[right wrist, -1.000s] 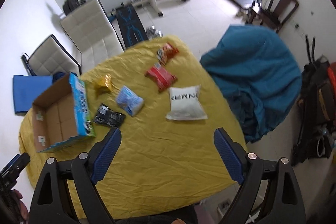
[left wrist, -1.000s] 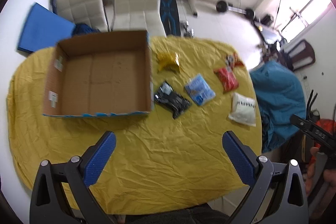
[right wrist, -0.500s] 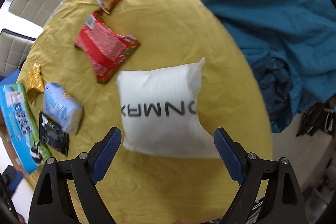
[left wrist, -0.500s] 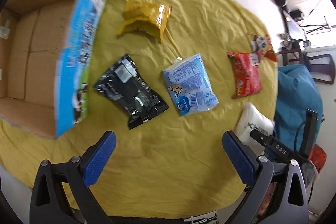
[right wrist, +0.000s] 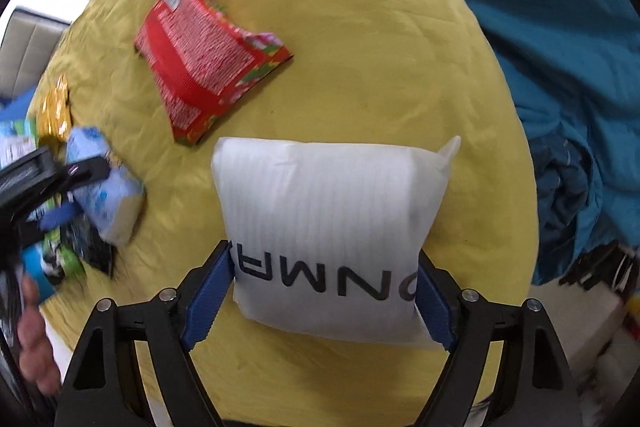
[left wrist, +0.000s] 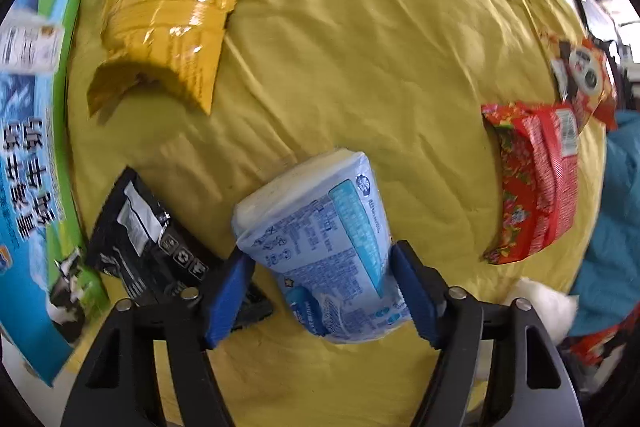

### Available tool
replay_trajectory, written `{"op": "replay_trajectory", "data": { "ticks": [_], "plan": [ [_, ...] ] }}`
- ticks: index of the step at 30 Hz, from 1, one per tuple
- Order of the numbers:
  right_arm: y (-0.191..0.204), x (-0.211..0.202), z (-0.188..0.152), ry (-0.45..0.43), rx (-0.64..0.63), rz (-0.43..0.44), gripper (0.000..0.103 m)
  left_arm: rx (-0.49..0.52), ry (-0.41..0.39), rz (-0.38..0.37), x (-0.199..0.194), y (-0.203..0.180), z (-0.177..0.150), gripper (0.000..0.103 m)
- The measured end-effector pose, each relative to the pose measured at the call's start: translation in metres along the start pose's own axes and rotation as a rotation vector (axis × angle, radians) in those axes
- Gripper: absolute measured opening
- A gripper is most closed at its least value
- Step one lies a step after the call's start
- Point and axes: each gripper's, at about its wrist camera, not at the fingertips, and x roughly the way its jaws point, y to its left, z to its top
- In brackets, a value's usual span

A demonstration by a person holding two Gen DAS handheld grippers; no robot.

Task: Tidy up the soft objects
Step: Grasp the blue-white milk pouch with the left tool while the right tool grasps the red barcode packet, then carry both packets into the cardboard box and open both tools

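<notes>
I have my left gripper [left wrist: 322,291] straddling the pale blue plastic tissue pack [left wrist: 324,239], blue pads on both sides and seemingly touching it; I judge the grip is forming rather than firm, and the pack lies on the wrinkled yellow tablecloth [left wrist: 360,47]. My right gripper [right wrist: 324,291] brackets the near end of the white lettered soft pillow pouch [right wrist: 328,223], which also rests on the cloth; the jaws are set about as wide as the pouch, since it is bulky. Both items are taken across the narrow side because they squash easily. The printed blue-and-green cardboard box [left wrist: 32,167] stands at the cloth's left edge (its inside is out of sight, so I cannot tell what it holds). The black foil sachet [left wrist: 148,247], crumpled yellow foil bag [left wrist: 168,31] and red floral snack packet [left wrist: 532,187] lie loose, none boxed as far as I can see.
</notes>
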Motion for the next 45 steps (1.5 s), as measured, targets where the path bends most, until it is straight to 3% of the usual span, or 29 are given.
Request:
{"op": "replay_trajectory", "data": {
  "ticks": [3,7,10,13,15,17,19,25,30,36,45],
  "plan": [
    [0.003,-0.017,0.001,-0.01,-0.066,-0.029,0.086,0.093,-0.043,0.068,-0.006,-0.014,-0.003,0.061],
    [0.015,-0.054,0.015,-0.107,-0.136,-0.052,0.089,0.155,-0.075,0.102,-0.015,-0.024,0.006,0.058],
    [0.034,-0.055,0.048,-0.119,-0.169,-0.041,0.089,0.177,-0.087,0.12,-0.015,-0.025,0.016,0.058],
    [0.046,-0.04,0.084,-0.107,-0.179,-0.002,0.089,0.163,-0.053,0.081,-0.013,-0.016,0.023,0.06],
    [0.055,-0.026,0.105,-0.066,-0.172,0.039,0.084,0.11,-0.031,0.02,-0.009,-0.006,0.028,0.061],
    [0.06,-0.013,0.121,-0.048,-0.163,0.032,0.065,0.04,-0.02,-0.04,-0.011,0.012,0.03,0.061],
    [0.062,0.001,0.127,-0.024,-0.147,0.044,0.06,0.023,-0.03,-0.054,-0.013,0.019,0.027,0.06],
    [0.065,0.003,0.119,-0.045,-0.154,0.007,0.048,0.029,-0.067,-0.036,-0.029,0.025,0.013,0.047],
    [0.064,-0.006,0.111,-0.067,-0.138,0.017,0.046,0.056,-0.073,-0.049,-0.058,0.027,-0.003,0.045],
    [0.067,-0.032,0.086,-0.113,-0.132,0.061,0.045,0.078,-0.132,-0.068,-0.105,0.037,-0.019,0.045],
    [0.097,-0.115,0.043,-0.227,-0.192,0.136,0.045,0.101,-0.248,-0.23,-0.204,0.092,-0.056,0.045]
  ]
}}
